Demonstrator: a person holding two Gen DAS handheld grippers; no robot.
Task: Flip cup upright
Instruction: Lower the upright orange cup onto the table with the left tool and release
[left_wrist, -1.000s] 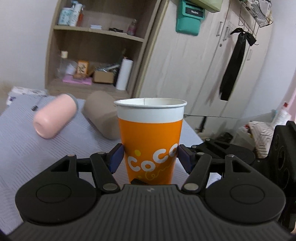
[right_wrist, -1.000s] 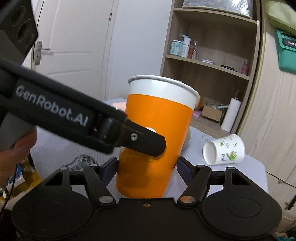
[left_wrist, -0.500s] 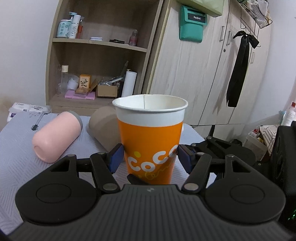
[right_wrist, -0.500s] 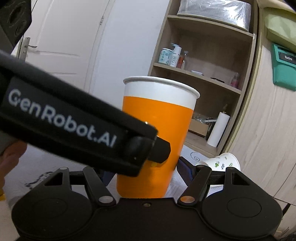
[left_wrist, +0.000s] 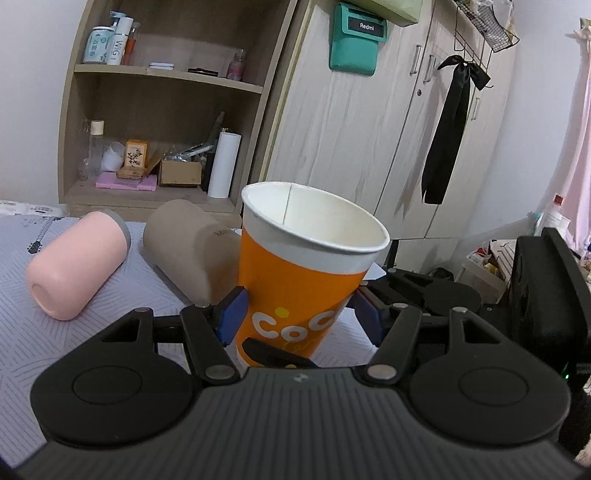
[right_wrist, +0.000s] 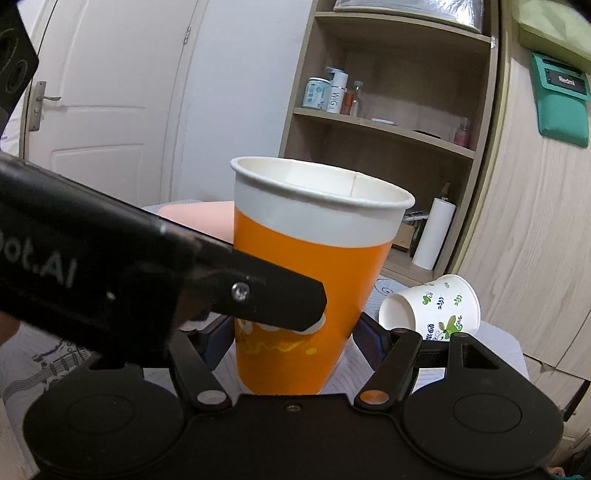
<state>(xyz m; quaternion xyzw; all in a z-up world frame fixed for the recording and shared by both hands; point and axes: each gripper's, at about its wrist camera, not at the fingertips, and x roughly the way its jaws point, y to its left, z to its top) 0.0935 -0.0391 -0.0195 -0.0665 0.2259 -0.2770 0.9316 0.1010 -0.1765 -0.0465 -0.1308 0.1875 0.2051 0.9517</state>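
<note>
Wooden shelving (left_wrist: 162, 110) and pale wardrobe doors (left_wrist: 369, 129) stand behind a bench (left_wrist: 110, 314) covered in a lilac patterned cloth. Mouth up between both tools is a tall orange paper cup with a white band under its rim (left_wrist: 295, 288), leaning a little to one side in the left wrist view.

The left gripper (left_wrist: 298, 314) has its blue-padded fingers (left_wrist: 232, 314) set on either side of the cup's lower wall. The left pad touches or nearly touches the orange wall, while the right pad shows a small gap, so whether they are pressing cannot be told.

The right gripper (right_wrist: 293, 339) also brackets the same cup (right_wrist: 306, 295) low down, its fingers (right_wrist: 369, 341) close to the wall on each side; one side is hidden behind the left tool's black body, which crosses the right wrist view and lies against the cup's front. Whether this pair clamps the cup cannot be told either.

On the bench behind the cup lie a pink cylindrical tumbler on its side (left_wrist: 77, 262) and, just beside it, a beige cylindrical tumbler on its side (left_wrist: 188, 247), close to the orange cup. Well apart, toward the wardrobe, a small white paper cup printed with green leaves (right_wrist: 432, 310) lies on its side with its mouth toward the orange cup.
</note>
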